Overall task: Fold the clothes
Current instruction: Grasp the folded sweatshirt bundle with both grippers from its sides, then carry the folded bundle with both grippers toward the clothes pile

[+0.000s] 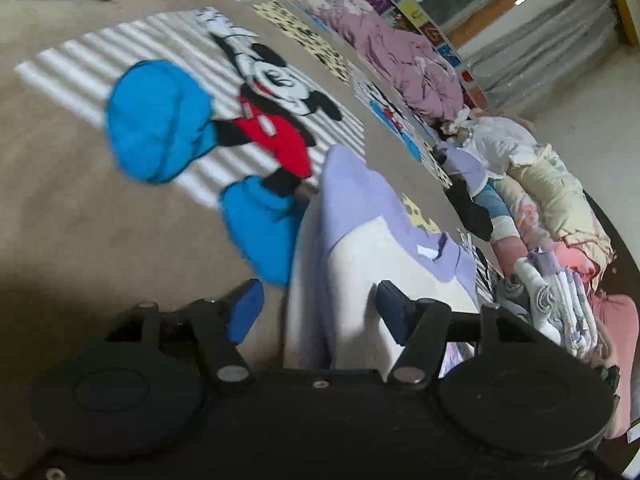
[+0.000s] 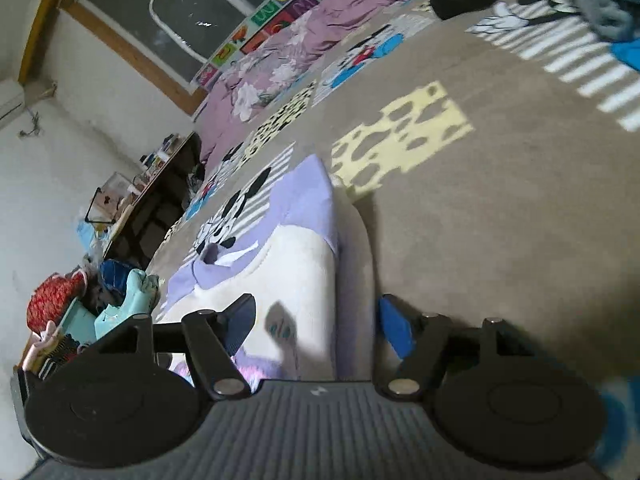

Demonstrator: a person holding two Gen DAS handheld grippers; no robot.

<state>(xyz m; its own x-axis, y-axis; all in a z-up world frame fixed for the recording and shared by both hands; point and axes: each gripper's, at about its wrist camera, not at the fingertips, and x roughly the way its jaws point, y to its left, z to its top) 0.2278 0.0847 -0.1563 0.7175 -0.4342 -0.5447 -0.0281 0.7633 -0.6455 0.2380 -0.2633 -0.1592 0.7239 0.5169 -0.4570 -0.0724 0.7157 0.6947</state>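
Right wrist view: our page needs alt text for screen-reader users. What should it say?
Open tongs straddle a white and lilac garment lying on a tan cartoon-print blanket. Beyond it are a pink flowered quilt and a dark window.

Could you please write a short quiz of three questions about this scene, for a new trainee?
1. True or false: the left gripper is clamped on the garment.
2. Which colours does the folded garment show? A) red and black B) lilac and cream C) green
3. On what does the garment lie?

Key:
1. False; its jaws stand apart, pads clear of the cloth.
2. B
3. On the brown cartoon-print bedspread.
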